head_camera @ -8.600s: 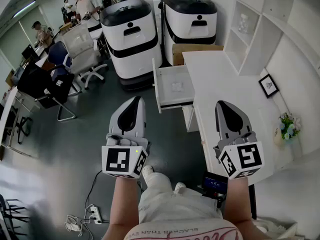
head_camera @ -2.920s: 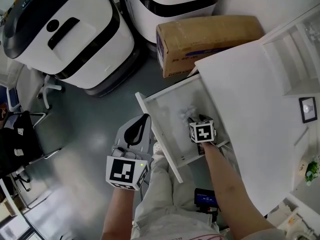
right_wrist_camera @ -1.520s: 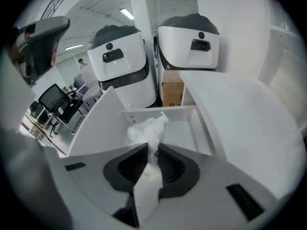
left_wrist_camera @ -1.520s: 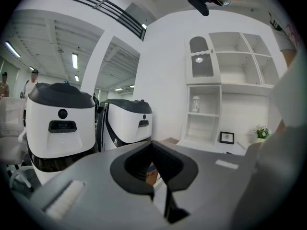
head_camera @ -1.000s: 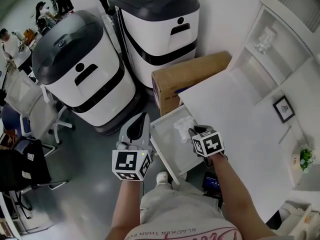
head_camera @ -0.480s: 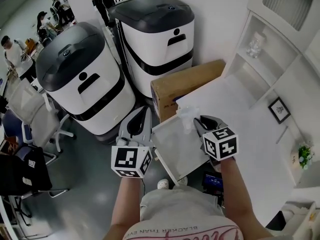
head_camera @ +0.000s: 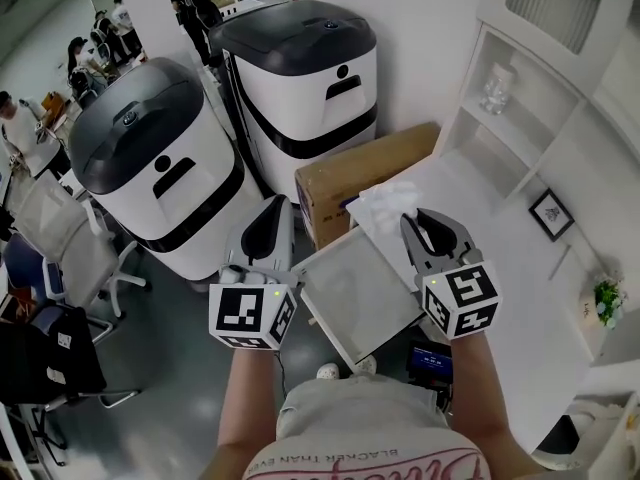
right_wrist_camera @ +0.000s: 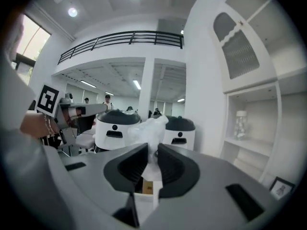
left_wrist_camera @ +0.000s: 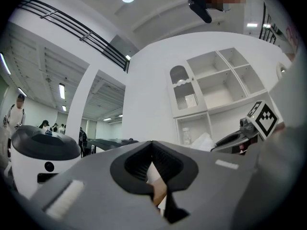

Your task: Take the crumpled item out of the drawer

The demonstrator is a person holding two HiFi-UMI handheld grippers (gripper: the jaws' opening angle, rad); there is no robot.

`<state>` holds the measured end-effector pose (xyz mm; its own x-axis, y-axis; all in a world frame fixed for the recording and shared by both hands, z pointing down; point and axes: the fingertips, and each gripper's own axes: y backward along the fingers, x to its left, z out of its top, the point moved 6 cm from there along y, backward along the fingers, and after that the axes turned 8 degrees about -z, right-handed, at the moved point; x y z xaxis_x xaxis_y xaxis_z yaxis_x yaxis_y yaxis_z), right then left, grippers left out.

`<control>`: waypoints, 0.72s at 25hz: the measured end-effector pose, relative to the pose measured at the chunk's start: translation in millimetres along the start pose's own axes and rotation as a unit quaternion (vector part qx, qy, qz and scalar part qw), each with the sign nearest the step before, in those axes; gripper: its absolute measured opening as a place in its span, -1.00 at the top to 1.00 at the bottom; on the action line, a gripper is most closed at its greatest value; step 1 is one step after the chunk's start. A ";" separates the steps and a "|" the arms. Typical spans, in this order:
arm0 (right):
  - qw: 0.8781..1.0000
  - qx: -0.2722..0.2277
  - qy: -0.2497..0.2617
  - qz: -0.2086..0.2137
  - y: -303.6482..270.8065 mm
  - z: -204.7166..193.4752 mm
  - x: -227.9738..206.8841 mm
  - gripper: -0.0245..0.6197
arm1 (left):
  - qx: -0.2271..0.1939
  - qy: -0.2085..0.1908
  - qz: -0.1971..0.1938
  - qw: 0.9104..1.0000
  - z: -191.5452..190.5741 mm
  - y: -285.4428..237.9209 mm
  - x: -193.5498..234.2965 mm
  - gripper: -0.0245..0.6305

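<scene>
A crumpled white plastic item [head_camera: 385, 206] is pinched in my right gripper [head_camera: 410, 218], which is shut on it and holds it in the air above the far end of the open white drawer [head_camera: 360, 288] and the desk's edge. The same crumpled item [right_wrist_camera: 151, 127] sticks out past the jaws of the right gripper [right_wrist_camera: 152, 148] in the right gripper view. My left gripper [head_camera: 274, 206] is shut and holds nothing; it hovers left of the drawer's front. In the left gripper view, its jaws [left_wrist_camera: 151, 145] meet, with the right gripper's marker cube [left_wrist_camera: 263, 119] off to the right.
A brown cardboard box [head_camera: 350, 173] sits behind the drawer. Two white and black machines [head_camera: 150, 158] [head_camera: 300, 68] stand at the back left. The white desk [head_camera: 520, 278] with a shelf unit [head_camera: 520, 98] and a small picture frame [head_camera: 548, 211] is on the right. Office chairs [head_camera: 70, 248] are at far left.
My right gripper has risen out of the drawer with the crumpled item and moved back toward the desk's edge. The left gripper has kept its place beside the drawer front.
</scene>
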<state>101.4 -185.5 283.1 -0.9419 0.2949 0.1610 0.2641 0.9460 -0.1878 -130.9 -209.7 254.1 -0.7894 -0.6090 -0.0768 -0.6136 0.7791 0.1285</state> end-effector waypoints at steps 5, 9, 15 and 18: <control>0.997 -0.066 0.004 -0.034 22.1 26.2 -8.5 0.71 | -0.009 -0.016 0.003 1.000 10.5 -0.2 0.7 0.89; 0.993 -0.100 0.003 -0.059 37.6 44.0 -16.3 0.71 | -0.020 -0.026 0.003 0.999 19.7 -0.8 -0.9 0.89; 0.989 -0.123 0.010 -0.087 54.6 66.7 -24.3 0.72 | -0.055 -0.006 0.002 0.998 41.9 0.7 -0.3 0.89; 0.988 -0.125 0.011 -0.094 60.5 70.4 -29.4 0.72 | -0.064 -0.006 0.005 0.998 49.5 -1.0 -0.1 0.89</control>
<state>130.4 -146.4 198.8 -0.9753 0.1111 0.1911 0.1304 0.9872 0.0918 -131.1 -203.1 205.0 -0.7966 -0.5983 -0.0865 -0.5982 0.7595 0.2555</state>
